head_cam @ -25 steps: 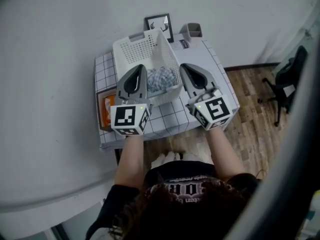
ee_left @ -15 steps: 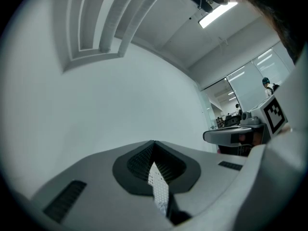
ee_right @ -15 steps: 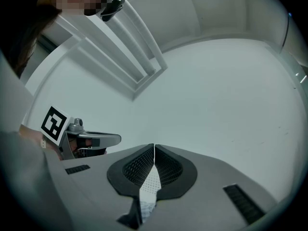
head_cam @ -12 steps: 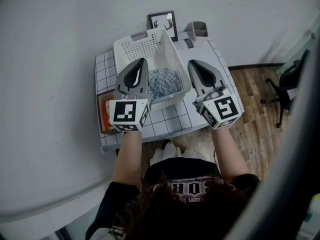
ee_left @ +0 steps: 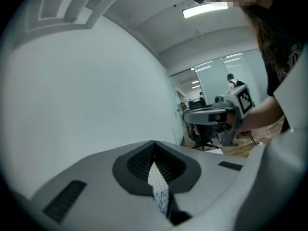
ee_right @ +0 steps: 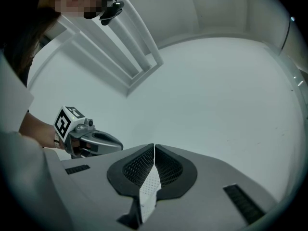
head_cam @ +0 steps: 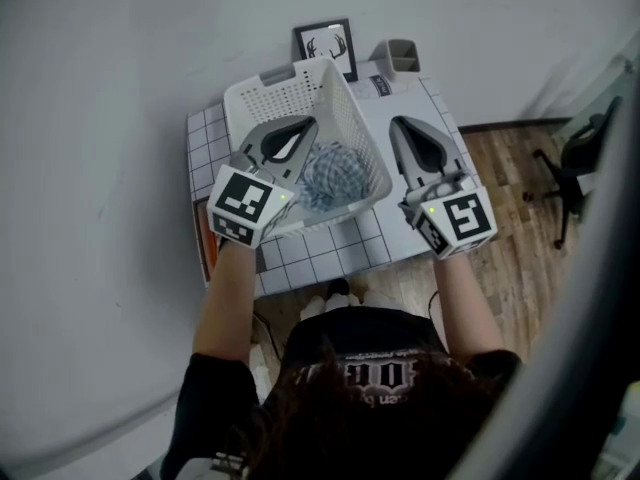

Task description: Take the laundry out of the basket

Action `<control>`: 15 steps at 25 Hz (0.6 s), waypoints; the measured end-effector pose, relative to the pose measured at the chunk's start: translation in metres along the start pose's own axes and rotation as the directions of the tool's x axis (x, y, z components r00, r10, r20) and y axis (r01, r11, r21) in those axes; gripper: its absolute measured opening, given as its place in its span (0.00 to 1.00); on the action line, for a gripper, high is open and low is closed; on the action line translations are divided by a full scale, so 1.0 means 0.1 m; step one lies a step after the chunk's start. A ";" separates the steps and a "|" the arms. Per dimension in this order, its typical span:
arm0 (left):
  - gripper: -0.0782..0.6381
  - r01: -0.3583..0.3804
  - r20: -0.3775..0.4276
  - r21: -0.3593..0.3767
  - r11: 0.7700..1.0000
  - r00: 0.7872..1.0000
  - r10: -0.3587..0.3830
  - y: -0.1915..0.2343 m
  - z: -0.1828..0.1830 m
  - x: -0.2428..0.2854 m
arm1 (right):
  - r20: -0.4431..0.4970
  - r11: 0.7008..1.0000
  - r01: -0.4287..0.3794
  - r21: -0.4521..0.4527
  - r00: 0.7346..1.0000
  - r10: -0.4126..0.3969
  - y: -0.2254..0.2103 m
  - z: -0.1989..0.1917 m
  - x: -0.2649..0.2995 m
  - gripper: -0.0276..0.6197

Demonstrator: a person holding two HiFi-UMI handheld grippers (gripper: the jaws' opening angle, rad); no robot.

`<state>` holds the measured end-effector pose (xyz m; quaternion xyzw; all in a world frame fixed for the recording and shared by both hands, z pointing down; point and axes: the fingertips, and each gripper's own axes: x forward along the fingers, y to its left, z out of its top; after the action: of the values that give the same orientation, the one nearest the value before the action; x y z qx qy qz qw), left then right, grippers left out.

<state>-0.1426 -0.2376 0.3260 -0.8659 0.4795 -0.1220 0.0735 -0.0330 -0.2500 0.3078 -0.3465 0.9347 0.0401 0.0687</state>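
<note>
A white perforated laundry basket (head_cam: 275, 96) stands on the checked table (head_cam: 330, 250). A blue-and-white checked cloth (head_cam: 335, 176) lies bunched in it. My left gripper (head_cam: 314, 123) hangs over the basket's left side, angled toward the cloth. Its jaws are shut with nothing between them, and the tips meet in the left gripper view (ee_left: 154, 143). My right gripper (head_cam: 397, 121) is to the right of the basket, over the table, also shut and empty (ee_right: 154, 146). Each gripper view shows the other gripper across from it.
A framed picture (head_cam: 325, 45) and a grey cup (head_cam: 398, 56) stand at the table's back edge by the wall. An orange item (head_cam: 199, 240) lies at the table's left edge. Wooden floor and a black office chair (head_cam: 578, 158) are to the right.
My left gripper has swung right and turned, coming in over the basket beside the cloth. The right gripper has drifted slightly right and further away. Both stay shut.
</note>
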 end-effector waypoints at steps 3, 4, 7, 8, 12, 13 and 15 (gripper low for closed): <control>0.11 0.154 -0.073 0.047 0.987 0.986 -0.151 -0.17 -0.21 0.13 | -0.003 1.000 0.017 -0.002 1.000 -0.017 -0.08 -0.01 0.02 0.09; 0.11 0.193 -0.092 0.051 0.980 0.978 -0.187 -0.20 -0.27 0.16 | -0.005 1.000 0.024 -0.001 1.000 -0.024 -0.11 -0.01 0.02 0.09; 0.22 0.277 -0.130 0.019 0.961 0.953 -0.272 -0.25 -0.41 0.26 | -0.017 0.999 0.040 -0.016 0.999 -0.041 -0.19 -0.04 0.03 0.09; 0.30 0.304 -0.146 0.008 0.953 0.943 -0.299 -0.26 -0.45 0.29 | -0.026 0.999 0.045 -0.026 0.999 -0.046 -0.21 -0.07 0.03 0.09; 0.42 0.418 -0.272 0.078 0.905 0.883 -0.384 -0.39 -0.69 0.42 | -0.040 0.998 0.062 -0.015 0.997 -0.063 -0.27 -0.10 0.03 0.09; 0.46 0.447 -0.314 0.104 0.889 0.863 -0.397 -0.43 -0.77 0.44 | -0.040 0.998 0.066 -0.013 0.997 -0.066 -0.28 -0.10 0.04 0.09; 0.53 0.508 -0.379 0.142 0.850 0.821 -0.427 -0.52 -0.93 0.48 | -0.035 0.998 0.070 -0.011 0.997 -0.070 -0.31 -0.09 0.06 0.09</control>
<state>-0.1021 -0.2522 0.4343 -0.9088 0.2379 -0.3373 0.0616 -0.0181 -0.2781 0.3147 -0.3799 0.9229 0.0361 0.0518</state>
